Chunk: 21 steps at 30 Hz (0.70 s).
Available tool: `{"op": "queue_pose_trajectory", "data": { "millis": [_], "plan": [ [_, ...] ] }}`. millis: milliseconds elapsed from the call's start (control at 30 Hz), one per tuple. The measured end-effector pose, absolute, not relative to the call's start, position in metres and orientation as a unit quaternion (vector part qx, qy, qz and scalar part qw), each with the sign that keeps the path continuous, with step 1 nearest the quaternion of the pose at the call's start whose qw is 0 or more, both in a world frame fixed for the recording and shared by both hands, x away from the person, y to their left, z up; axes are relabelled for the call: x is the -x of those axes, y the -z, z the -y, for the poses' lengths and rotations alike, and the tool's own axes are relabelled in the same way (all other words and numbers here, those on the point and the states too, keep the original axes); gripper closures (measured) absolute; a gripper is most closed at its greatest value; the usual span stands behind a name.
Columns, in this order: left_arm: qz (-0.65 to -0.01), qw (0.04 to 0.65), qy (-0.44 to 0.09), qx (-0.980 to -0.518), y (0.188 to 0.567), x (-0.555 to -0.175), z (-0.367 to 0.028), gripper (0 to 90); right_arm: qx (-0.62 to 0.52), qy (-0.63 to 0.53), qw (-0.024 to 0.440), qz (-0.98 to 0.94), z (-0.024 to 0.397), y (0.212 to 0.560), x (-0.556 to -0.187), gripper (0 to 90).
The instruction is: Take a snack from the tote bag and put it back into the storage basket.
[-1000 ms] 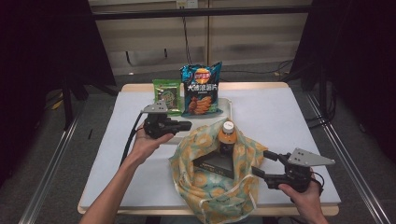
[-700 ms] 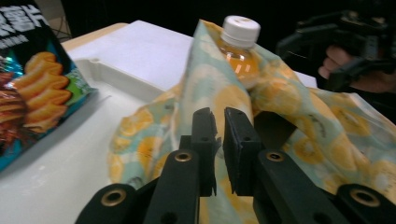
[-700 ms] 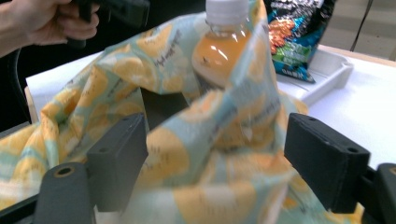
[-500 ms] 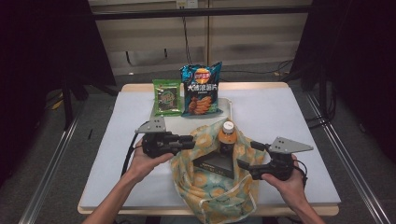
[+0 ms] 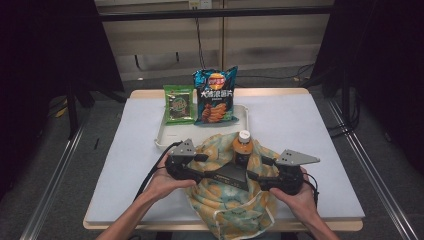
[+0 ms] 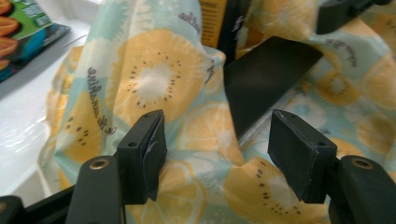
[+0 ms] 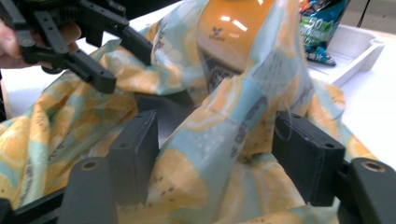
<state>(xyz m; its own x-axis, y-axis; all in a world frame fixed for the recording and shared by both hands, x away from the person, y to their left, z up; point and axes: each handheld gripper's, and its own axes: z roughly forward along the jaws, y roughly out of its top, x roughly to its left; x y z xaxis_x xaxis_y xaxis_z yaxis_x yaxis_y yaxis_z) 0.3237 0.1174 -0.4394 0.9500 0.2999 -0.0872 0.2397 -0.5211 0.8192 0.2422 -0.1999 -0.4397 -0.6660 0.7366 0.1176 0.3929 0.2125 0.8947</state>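
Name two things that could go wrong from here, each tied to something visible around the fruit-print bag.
1. The orange bottle stands upright inside the loose fruit-print bag; tugging the cloth could tip it.
2. Both tongs, left and right, stand open around folds, so closing may catch too little cloth and slip.

Bare white table (image 5: 320, 135) right and left — ahead, tray (image 5: 161, 134), chip bag (image 5: 216, 96), green packet (image 5: 179, 104) in the way.

chip bag (image 5: 215, 96), green pkt (image 5: 179, 104), white tray (image 5: 162, 134)
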Motion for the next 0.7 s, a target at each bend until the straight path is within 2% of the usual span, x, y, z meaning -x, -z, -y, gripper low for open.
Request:
{"op": "queue_pose_trajectory", "data": {
  "millis": [67, 267, 333, 400, 567, 700],
  "plan": [
    [-0.155, 0.455, -0.045, -0.876, 0.441, -0.324, -0.119, 39.1, -0.371, -0.501, 0.166, -0.764, 0.198, 0.441, -0.242, 34.5],
    [-0.156, 0.436, -0.083, -0.882, 0.443, -0.328, -0.131, 57.7, -0.367, -0.498, 0.162, -0.769, 0.194, 0.442, -0.241, 36.4],
    [-0.155, 0.439, -0.083, -0.881, 0.441, -0.33, -0.134, 67.9, -0.368, -0.497, 0.16, -0.769, 0.194, 0.443, -0.242, 36.8],
    [-0.158, 0.452, -0.066, -0.875, 0.44, -0.334, -0.141, 86.5, -0.369, -0.497, 0.159, -0.769, 0.193, 0.443, -0.242, 38.3],
    [-0.191, 0.47, -0.065, -0.859, 0.441, -0.346, -0.151, 89.8, -0.368, -0.499, 0.16, -0.768, 0.195, 0.442, -0.242, 42.6],
    [-0.219, 0.48, -0.079, -0.846, 0.441, -0.357, -0.158, 89.9, -0.368, -0.5, 0.162, -0.767, 0.196, 0.441, -0.241, 52.5]
  ]
}}
